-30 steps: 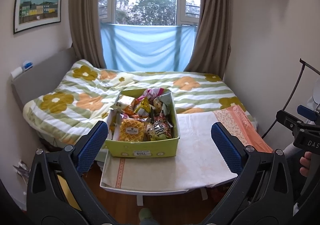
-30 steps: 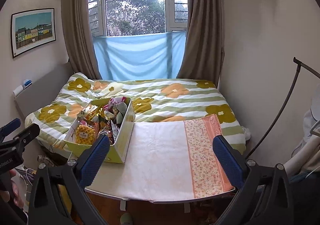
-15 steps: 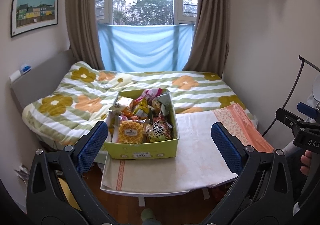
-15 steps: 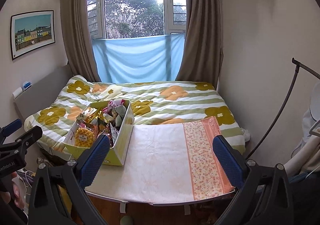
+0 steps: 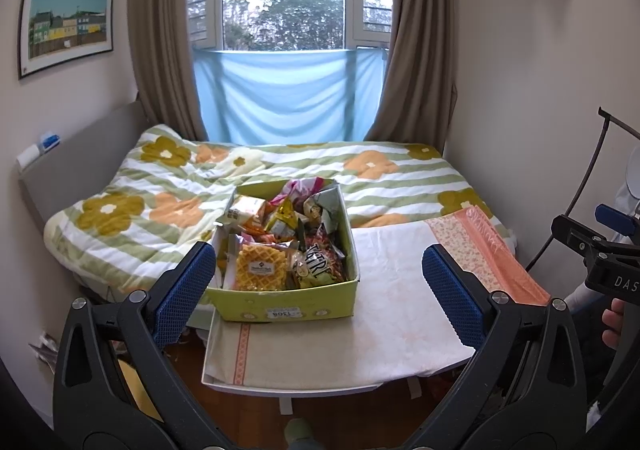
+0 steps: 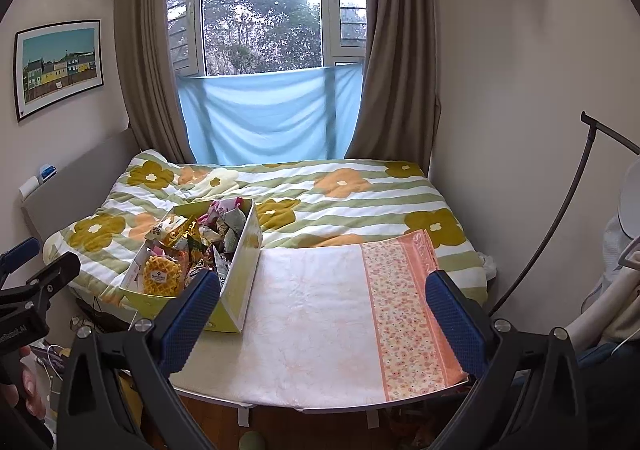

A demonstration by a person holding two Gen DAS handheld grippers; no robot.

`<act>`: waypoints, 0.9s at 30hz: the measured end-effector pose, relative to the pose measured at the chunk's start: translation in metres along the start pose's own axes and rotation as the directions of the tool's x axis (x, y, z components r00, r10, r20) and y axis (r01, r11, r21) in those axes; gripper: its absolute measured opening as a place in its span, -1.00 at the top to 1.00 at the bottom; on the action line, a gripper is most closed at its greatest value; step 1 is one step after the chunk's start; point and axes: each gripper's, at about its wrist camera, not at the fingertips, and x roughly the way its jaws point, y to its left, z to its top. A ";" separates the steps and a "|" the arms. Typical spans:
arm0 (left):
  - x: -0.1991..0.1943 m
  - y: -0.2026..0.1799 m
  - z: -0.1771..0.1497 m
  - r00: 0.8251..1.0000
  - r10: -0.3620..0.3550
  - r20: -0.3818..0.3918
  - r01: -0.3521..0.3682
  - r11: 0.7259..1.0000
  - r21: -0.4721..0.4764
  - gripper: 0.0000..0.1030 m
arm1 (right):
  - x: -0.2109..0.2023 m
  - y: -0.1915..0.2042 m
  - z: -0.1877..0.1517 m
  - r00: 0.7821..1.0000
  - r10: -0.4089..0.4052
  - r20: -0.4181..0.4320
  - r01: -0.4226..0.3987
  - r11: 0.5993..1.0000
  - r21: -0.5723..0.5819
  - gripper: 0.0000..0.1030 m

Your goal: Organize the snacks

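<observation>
A yellow-green cardboard box [image 5: 286, 304] full of mixed snack packets stands on the left part of a small cloth-covered table [image 5: 380, 334]. A yellow waffle pack [image 5: 262, 272] lies at its front. The box also shows in the right wrist view [image 6: 240, 282]. My left gripper [image 5: 318, 290] is open and empty, held back from the table, facing the box. My right gripper [image 6: 318, 314] is open and empty, facing the bare cloth [image 6: 316, 314] right of the box.
A bed with a flowered striped quilt [image 5: 380, 186] lies behind the table, under a window with brown curtains. Walls close in on both sides. A black curved stand [image 6: 560, 210] rises at the right. Wooden floor shows below the table edge.
Both grippers have drifted slightly, shifting the views a little; the box looks slightly nearer in the left wrist view. Both stay open and empty.
</observation>
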 end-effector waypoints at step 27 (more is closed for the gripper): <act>0.004 0.001 0.001 1.000 -0.018 0.023 0.017 1.000 0.012 -0.99 | -0.001 0.004 0.001 1.000 -0.006 0.001 0.006 1.000 0.005 -0.99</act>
